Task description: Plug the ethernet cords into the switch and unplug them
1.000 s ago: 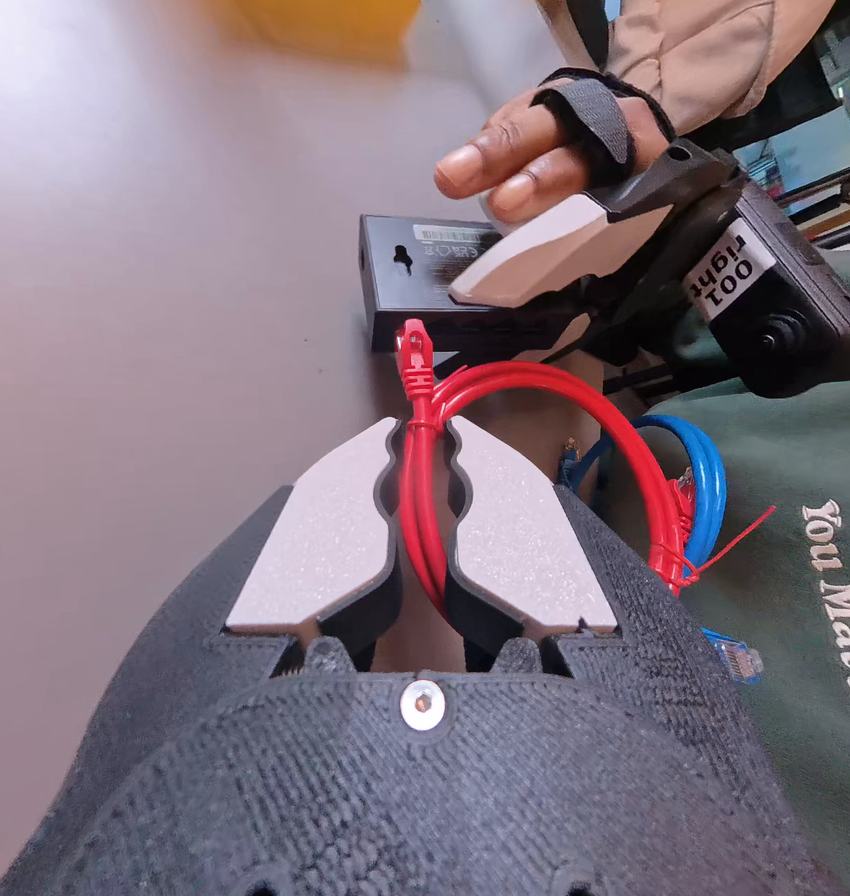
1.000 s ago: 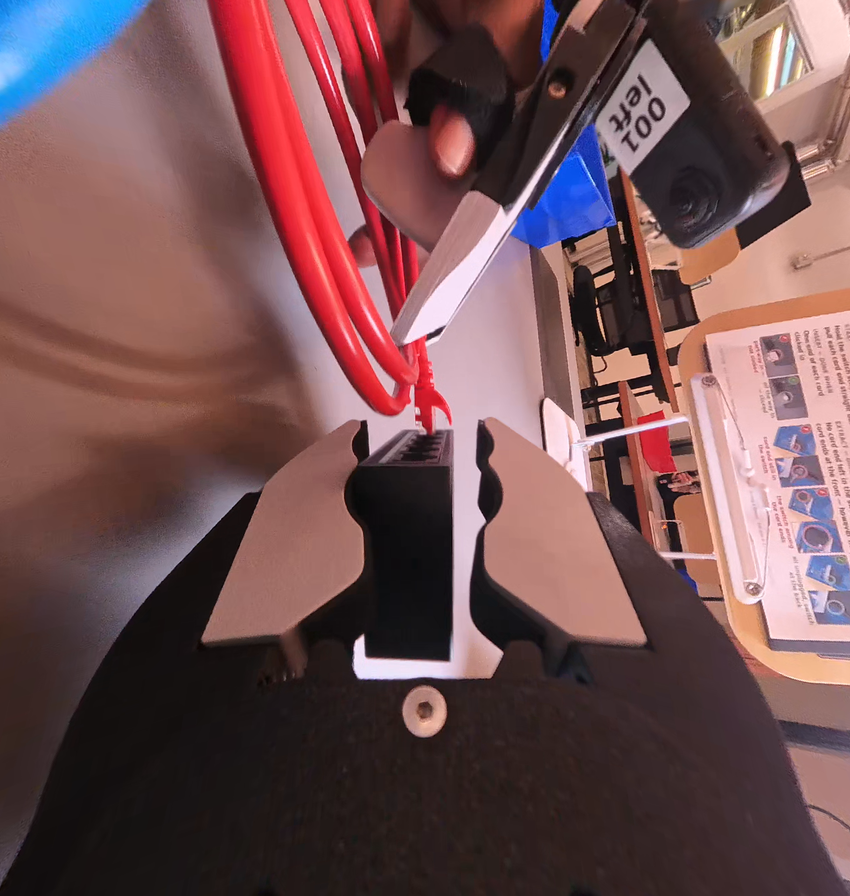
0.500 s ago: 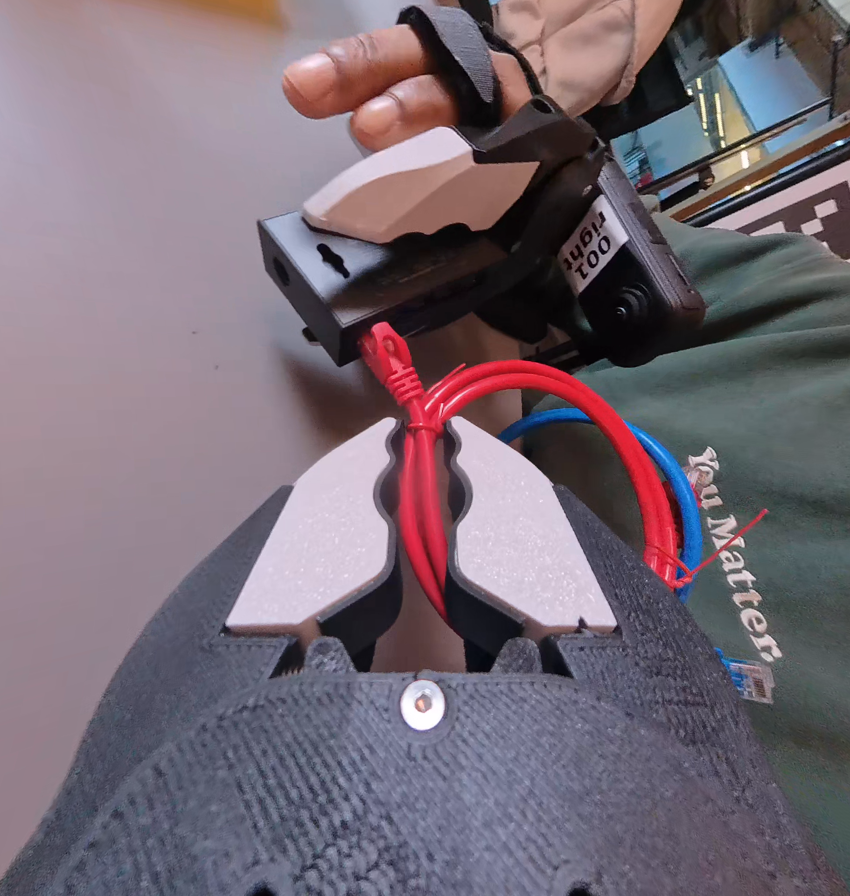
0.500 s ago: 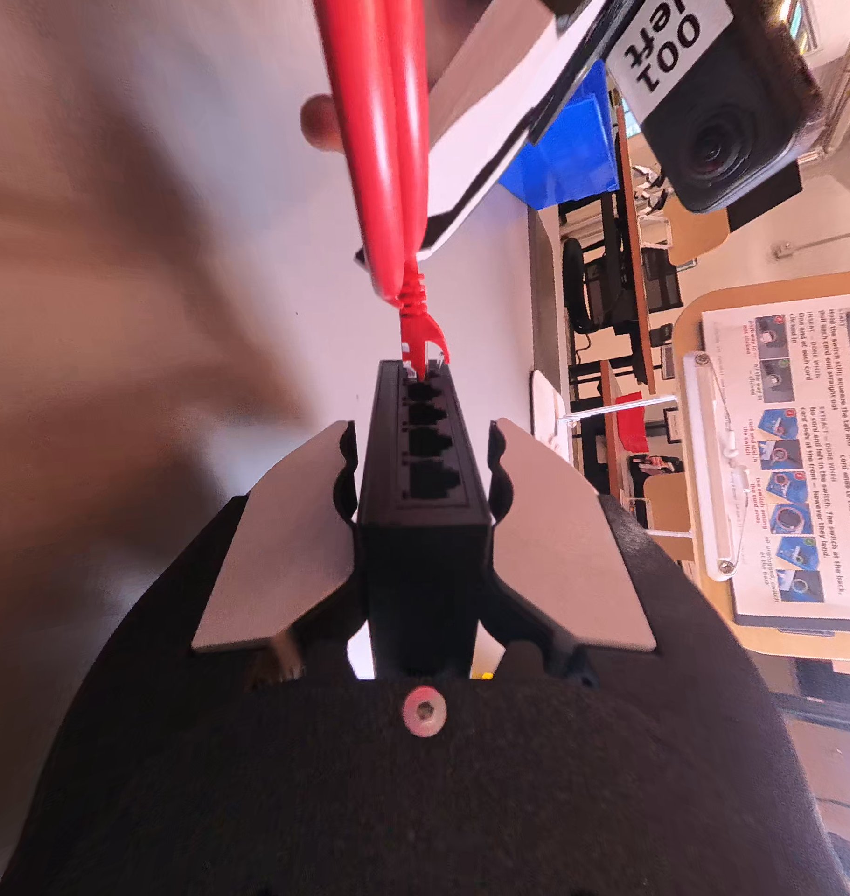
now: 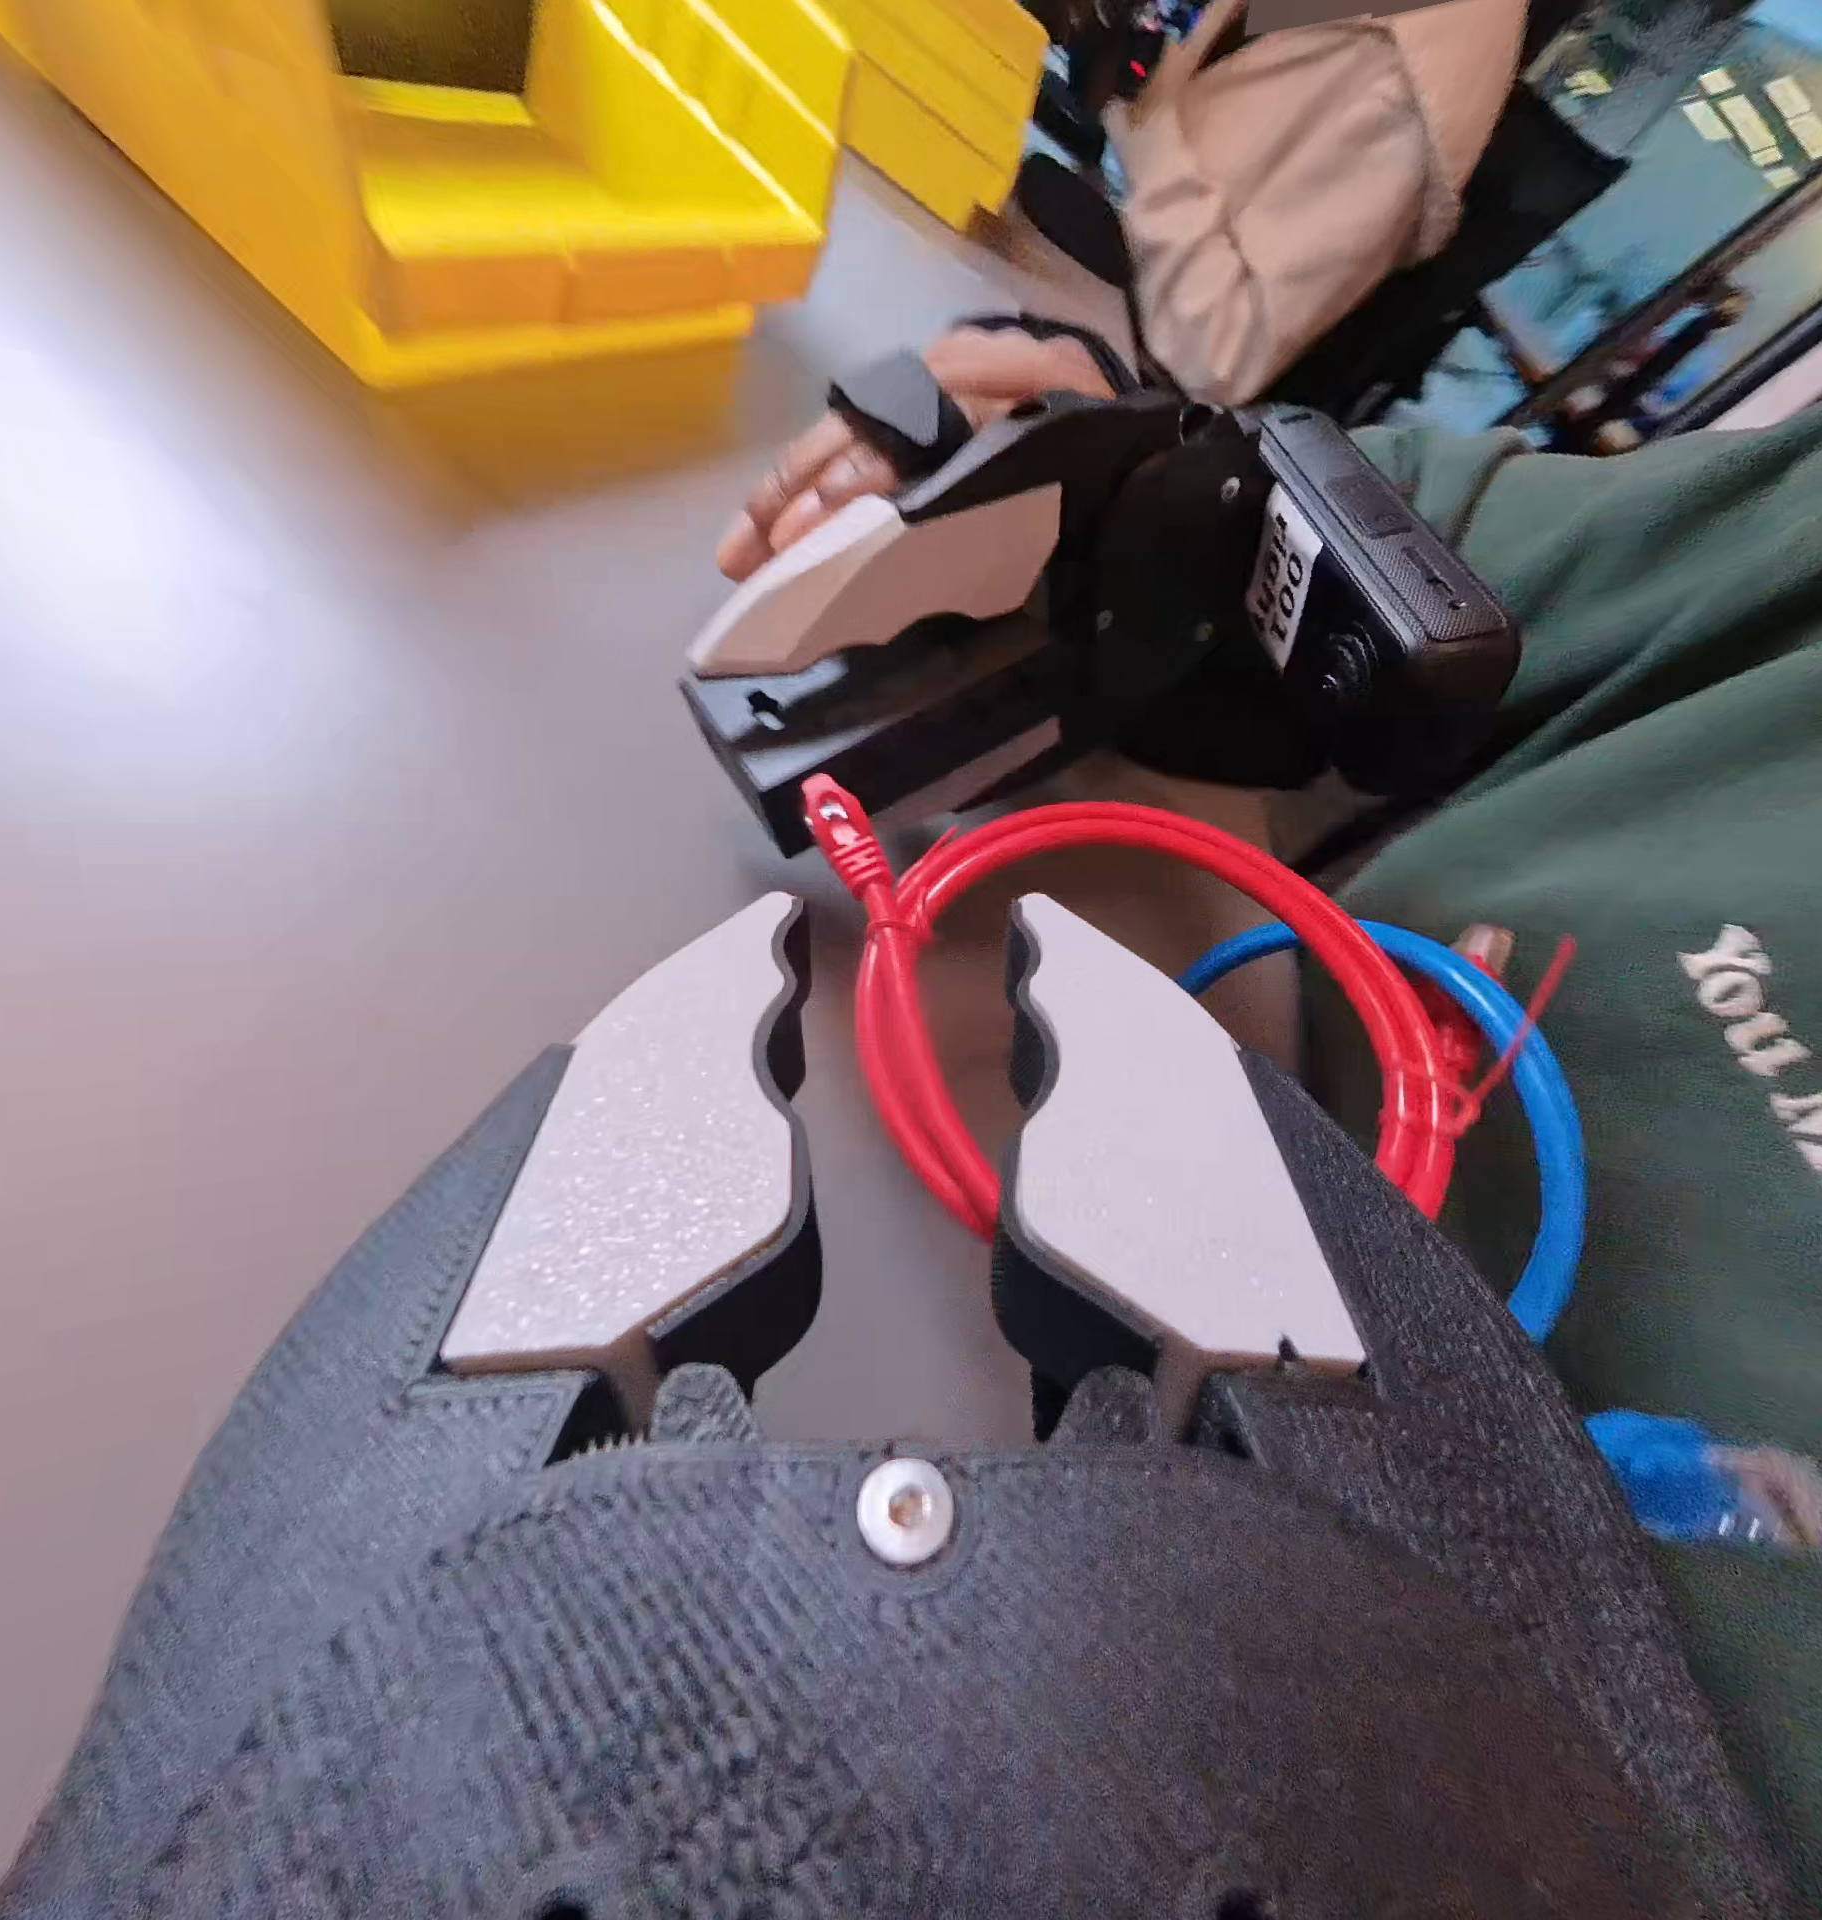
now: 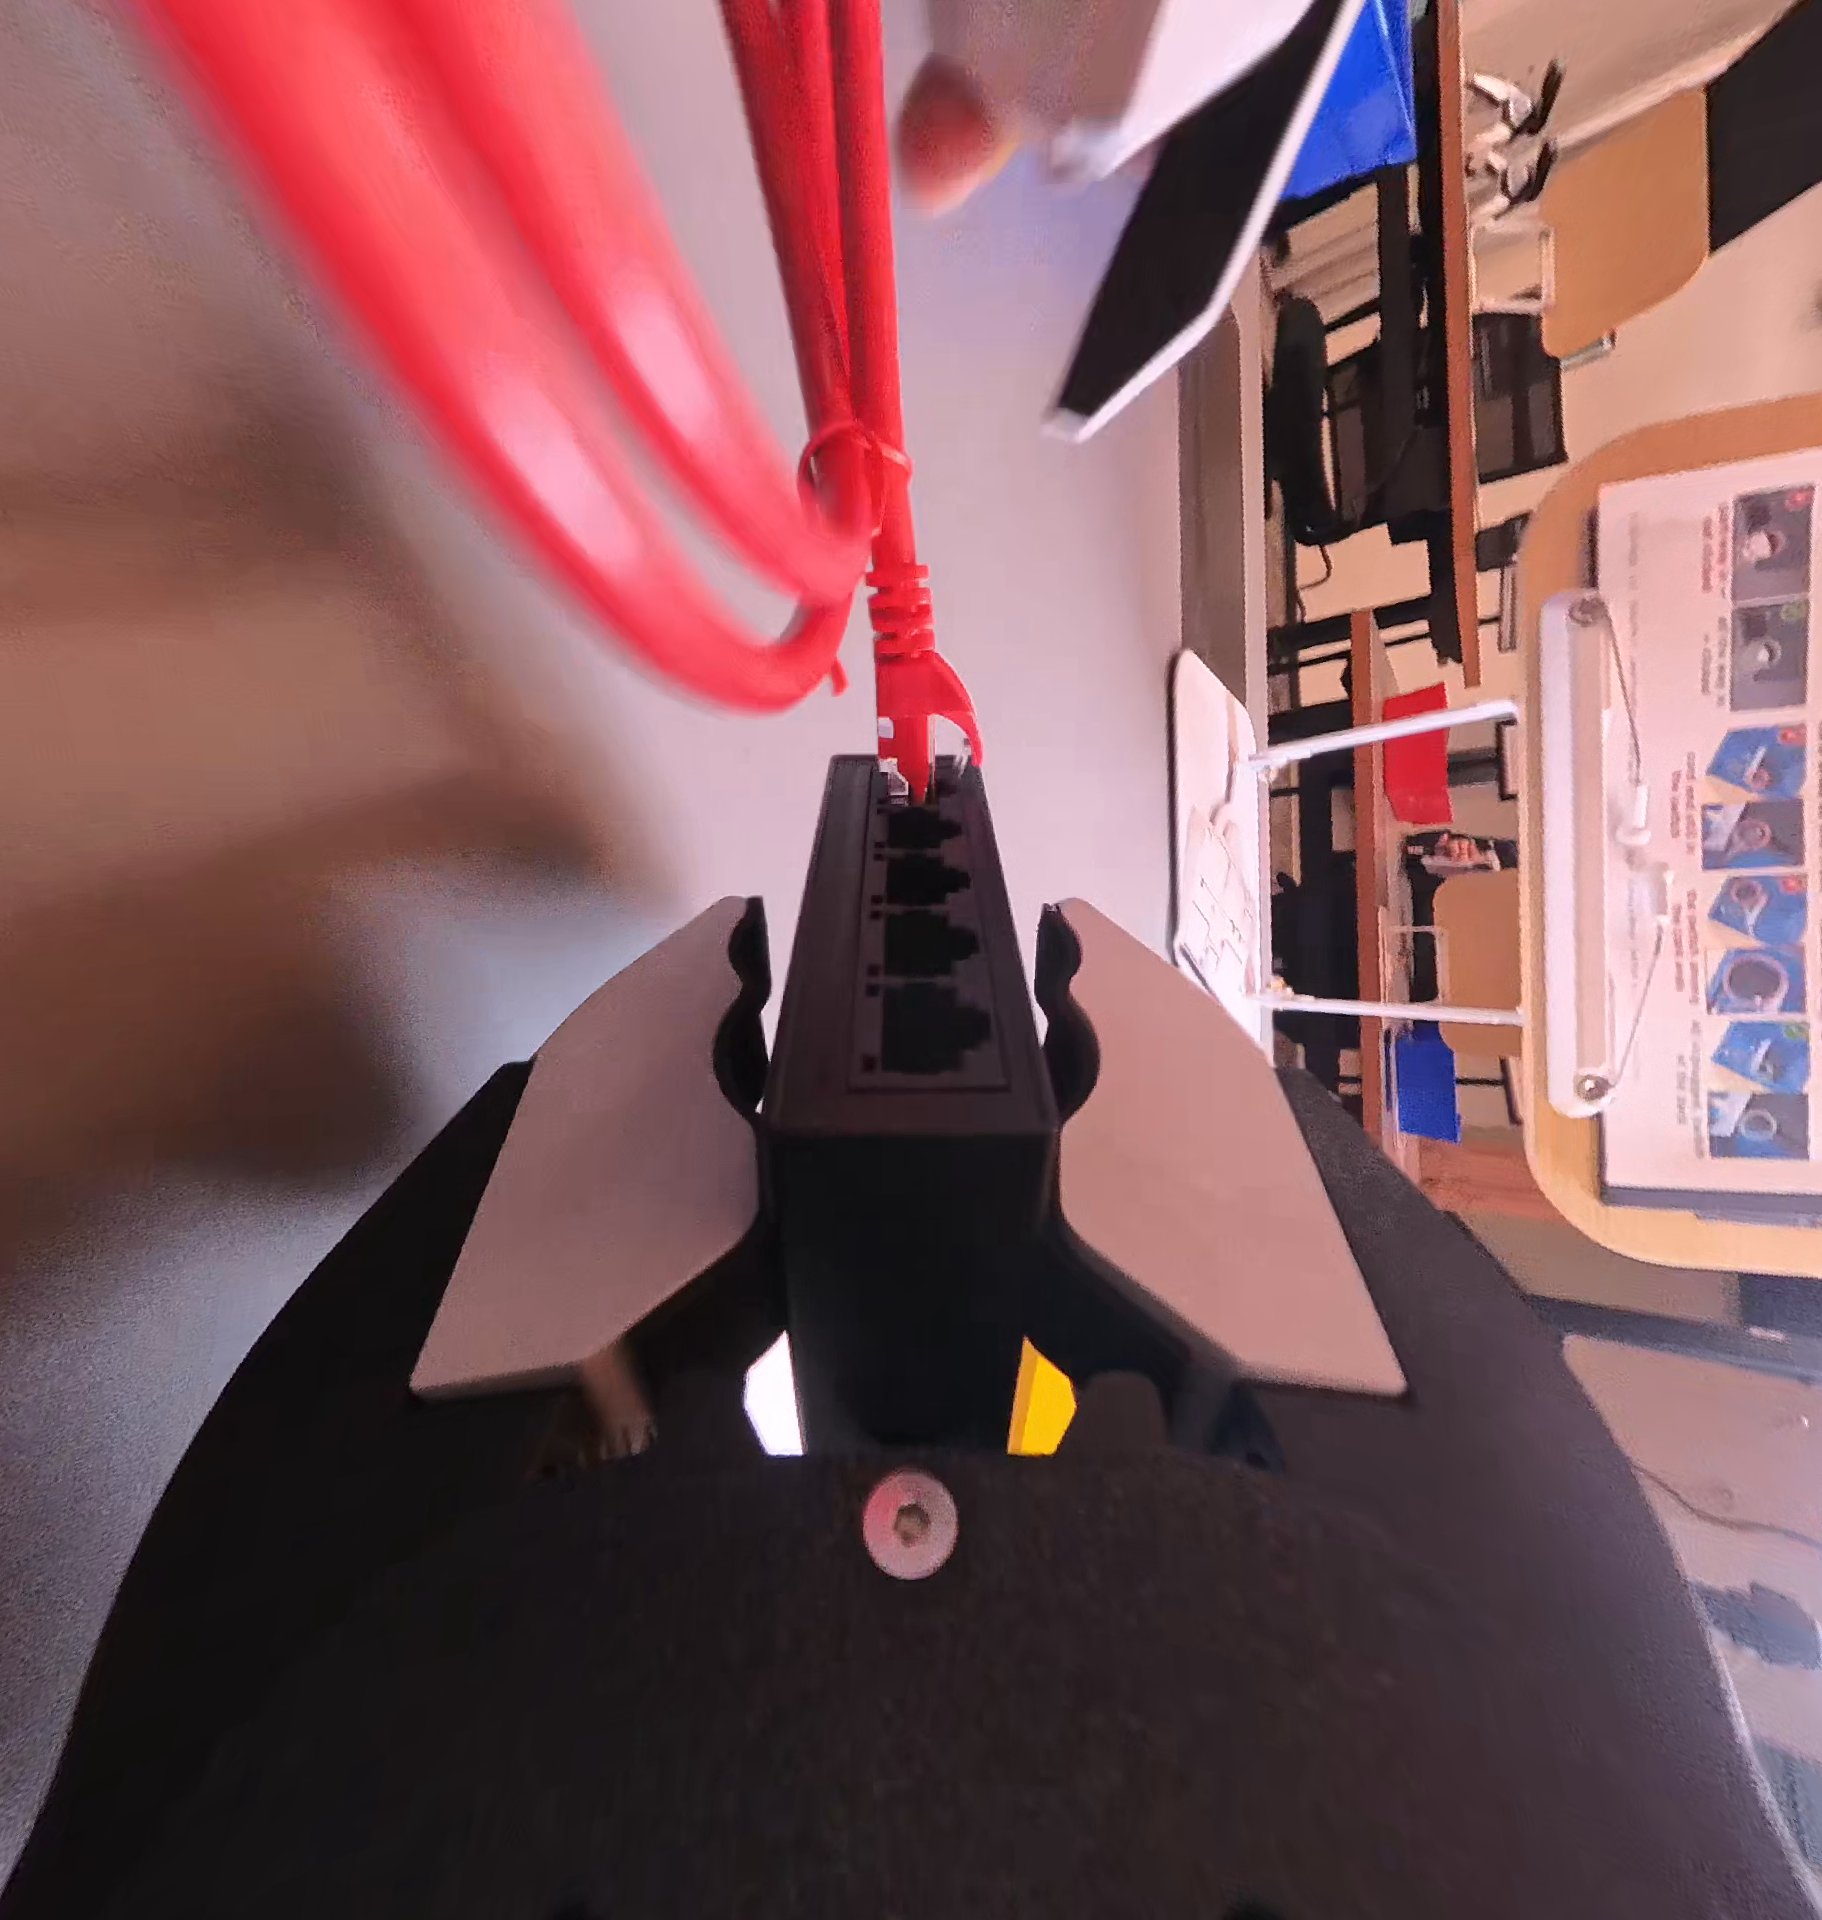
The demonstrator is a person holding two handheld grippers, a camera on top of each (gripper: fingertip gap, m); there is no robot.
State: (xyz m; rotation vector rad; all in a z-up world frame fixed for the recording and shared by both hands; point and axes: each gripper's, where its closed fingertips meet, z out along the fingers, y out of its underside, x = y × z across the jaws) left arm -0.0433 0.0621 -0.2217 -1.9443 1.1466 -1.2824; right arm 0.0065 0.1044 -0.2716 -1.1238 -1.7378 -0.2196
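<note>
Your left tool (image 5: pixel 907 1023) stood with its jaws apart; the red cord (image 5: pixel 912 1081) ran loose between the fingers, near the right one, and I could not tell whether it touched. Your right tool (image 6: pixel 902 1023) was clenched on the black switch (image 6: pixel 907 1143), one finger on each flat side, the port row facing up toward the camera.

The red plug (image 6: pixel 912 707) sat in the farthest port, at the end of the switch away from the right tool, while the four nearer ports were empty. From the left wrist view the plug (image 5: pixel 839 831) met the lower edge of the switch (image 5: pixel 865 748), just beyond the left fingertips.

In my judgement the step was seating this plug. To do it well, you needed a steady switch and a straight push. Beside the red loops hung a blue cord (image 5: pixel 1541 1122), over the green garment (image 5: pixel 1665 831). Farther off on the table (image 5: pixel 211 831) stood yellow bins (image 5: pixel 533 218).
</note>
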